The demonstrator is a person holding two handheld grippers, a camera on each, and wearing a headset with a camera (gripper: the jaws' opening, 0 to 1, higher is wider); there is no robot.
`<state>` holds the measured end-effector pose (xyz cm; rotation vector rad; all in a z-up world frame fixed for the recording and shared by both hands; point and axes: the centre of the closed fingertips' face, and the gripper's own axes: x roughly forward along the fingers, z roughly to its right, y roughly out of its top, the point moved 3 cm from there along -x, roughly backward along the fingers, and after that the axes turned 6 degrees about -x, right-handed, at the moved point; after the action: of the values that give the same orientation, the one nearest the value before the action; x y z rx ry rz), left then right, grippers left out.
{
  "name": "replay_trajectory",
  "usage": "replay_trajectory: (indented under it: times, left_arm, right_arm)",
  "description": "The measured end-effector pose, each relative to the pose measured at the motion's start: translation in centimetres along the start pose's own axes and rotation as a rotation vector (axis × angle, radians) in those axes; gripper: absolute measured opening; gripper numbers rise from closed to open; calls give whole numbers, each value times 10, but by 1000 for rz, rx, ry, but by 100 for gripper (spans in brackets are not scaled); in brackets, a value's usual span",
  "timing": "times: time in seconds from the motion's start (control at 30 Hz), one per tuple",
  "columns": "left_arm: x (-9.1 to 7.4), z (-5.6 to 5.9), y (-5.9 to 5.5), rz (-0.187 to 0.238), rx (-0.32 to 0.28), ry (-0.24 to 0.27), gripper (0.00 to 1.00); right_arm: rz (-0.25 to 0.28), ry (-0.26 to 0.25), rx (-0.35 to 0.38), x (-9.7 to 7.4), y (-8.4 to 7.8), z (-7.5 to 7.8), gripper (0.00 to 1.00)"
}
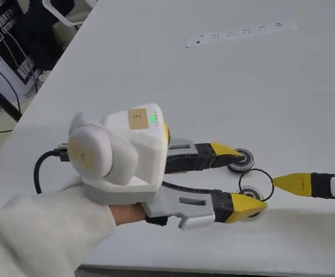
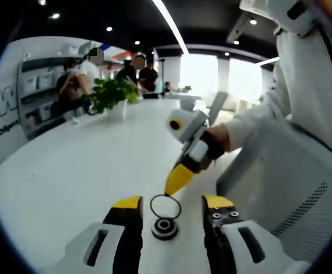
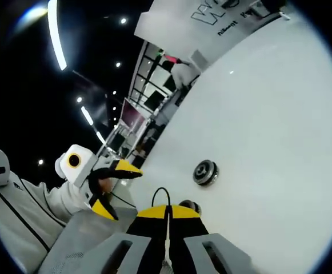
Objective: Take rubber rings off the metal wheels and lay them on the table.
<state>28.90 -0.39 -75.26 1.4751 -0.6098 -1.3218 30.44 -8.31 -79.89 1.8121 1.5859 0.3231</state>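
Left to right across the white bench (image 1: pixel 155 69): fingers of the left gripper (image 1: pixel 243 178) spread wide either side of one flat-lying metal wheel (image 1: pixel 250 193), second wheel (image 1: pixel 240 160) just beside the far fingertip, thin rubber ring (image 2: pixel 152 208) a loop reaching rightward from the flanked wheel, pinched in the closed fingers of the right gripper (image 1: pixel 274 182).

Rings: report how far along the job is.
Done: no ring seen laid on the table yet. In hand: the right gripper, jaws shut, pinches one ring, which looks partly lifted off the near wheel between the left gripper's open jaws. Left: free that ring and lay it down, then strip the far wheel, whose black ring looks still on.
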Motion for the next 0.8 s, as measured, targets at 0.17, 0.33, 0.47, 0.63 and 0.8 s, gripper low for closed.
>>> replay_trajectory:
  times: [0.17, 0.33, 0.47, 0.63, 0.8]
  left_arm:
    - [-15, 0, 8, 17, -14, 11, 50]
    - [-35, -1, 14, 34, -22, 27, 55]
    - [-49, 0, 17, 36, -18, 31, 59]
    - [-67, 0, 19, 57, -22, 43, 62]
    - [-88, 0, 17, 87, -25, 66, 71]
  right_arm:
    - [17, -30, -15, -8, 4, -9, 0]
    - [34, -50, -32, -15, 9, -19, 0]
    - [35, -70, -55, -19, 12, -27, 0]
    - [41, -111, -87, -26, 15, -36, 0]
    - [49, -140, -114, -29, 18, -46, 0]
